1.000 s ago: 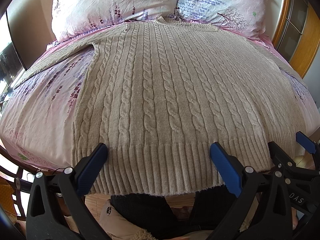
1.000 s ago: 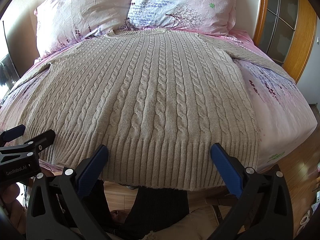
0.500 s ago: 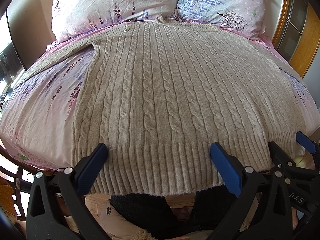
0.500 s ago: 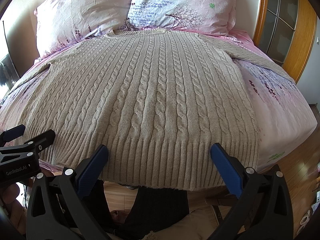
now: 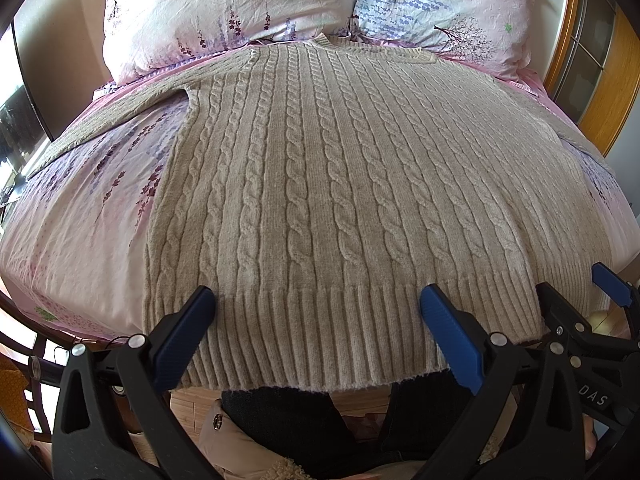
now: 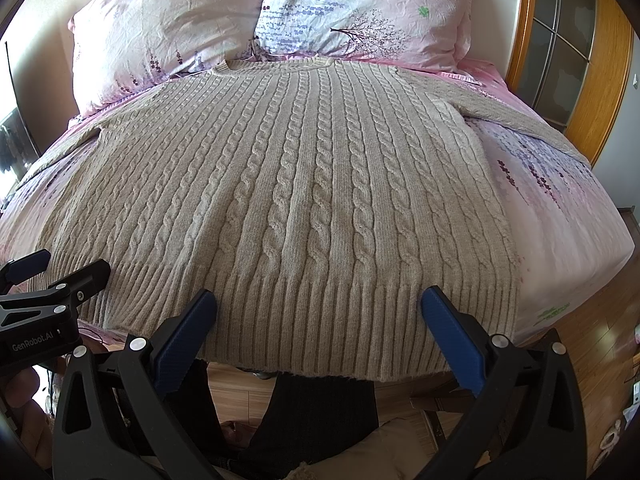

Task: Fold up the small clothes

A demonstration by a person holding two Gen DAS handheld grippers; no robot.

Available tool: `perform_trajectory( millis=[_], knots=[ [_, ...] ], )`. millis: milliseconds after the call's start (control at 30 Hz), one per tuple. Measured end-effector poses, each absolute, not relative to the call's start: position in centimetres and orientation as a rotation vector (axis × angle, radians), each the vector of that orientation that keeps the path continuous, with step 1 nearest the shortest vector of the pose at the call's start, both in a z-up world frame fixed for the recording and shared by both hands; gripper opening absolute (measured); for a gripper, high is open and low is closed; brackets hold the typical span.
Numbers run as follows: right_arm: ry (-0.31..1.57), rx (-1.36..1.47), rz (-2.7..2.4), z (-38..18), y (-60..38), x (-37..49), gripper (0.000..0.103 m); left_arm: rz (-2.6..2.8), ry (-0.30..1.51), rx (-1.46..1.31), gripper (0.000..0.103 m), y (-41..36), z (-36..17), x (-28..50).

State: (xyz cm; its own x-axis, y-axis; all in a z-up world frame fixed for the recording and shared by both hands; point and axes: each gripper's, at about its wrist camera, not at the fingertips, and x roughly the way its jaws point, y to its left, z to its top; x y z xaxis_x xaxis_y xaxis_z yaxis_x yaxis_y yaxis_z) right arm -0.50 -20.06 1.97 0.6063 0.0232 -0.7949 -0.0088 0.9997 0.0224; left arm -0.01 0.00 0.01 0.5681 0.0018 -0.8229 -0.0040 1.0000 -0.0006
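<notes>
A beige cable-knit sweater (image 5: 340, 184) lies flat and face up on the bed, collar toward the pillows, ribbed hem hanging over the near bed edge. It also fills the right wrist view (image 6: 304, 200). Its sleeves spread out to both sides. My left gripper (image 5: 316, 320) is open just over the hem, left of centre, holding nothing. My right gripper (image 6: 318, 320) is open over the hem, right of centre, holding nothing. Each gripper shows at the edge of the other's view: the right one (image 5: 580, 312), the left one (image 6: 56, 280).
The bed has a pink floral sheet (image 5: 80, 208) with two pillows (image 6: 360, 8) at the head. A wooden-framed glass door (image 6: 568, 52) stands at the right. Wooden floor (image 6: 592, 328) lies right of the bed. The person's dark-clothed legs (image 5: 304, 420) are below the hem.
</notes>
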Motion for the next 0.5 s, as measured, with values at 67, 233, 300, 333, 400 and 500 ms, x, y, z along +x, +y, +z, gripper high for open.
perform_trajectory(
  millis=[67,233,300,333,400,500],
  knots=[
    [0.919,0.017,0.019,1.97,-20.06,-0.5,0.102,0.004,0.967,-0.003,0.101,0.0,0.01,0.0],
    [0.919,0.017,0.018,1.99,-20.05,-0.5,0.102,0.003,0.966,-0.002,0.101,-0.01,0.01,-0.01],
    [0.919,0.017,0.019,2.04,-20.04,-0.5,0.102,0.004,0.967,-0.002,0.101,-0.01,0.01,-0.01],
    [0.919,0.017,0.019,2.07,-20.03,-0.51,0.102,0.003,0.966,-0.002,0.101,0.0,0.01,-0.01],
    [0.92,0.015,0.02,2.13,-20.02,-0.49,0.102,0.003,0.968,-0.002,0.101,0.02,0.0,-0.01],
    [0.924,0.013,0.023,2.22,-19.99,-0.45,0.102,0.001,0.975,-0.002,0.101,0.1,-0.02,0.02]
  ],
)
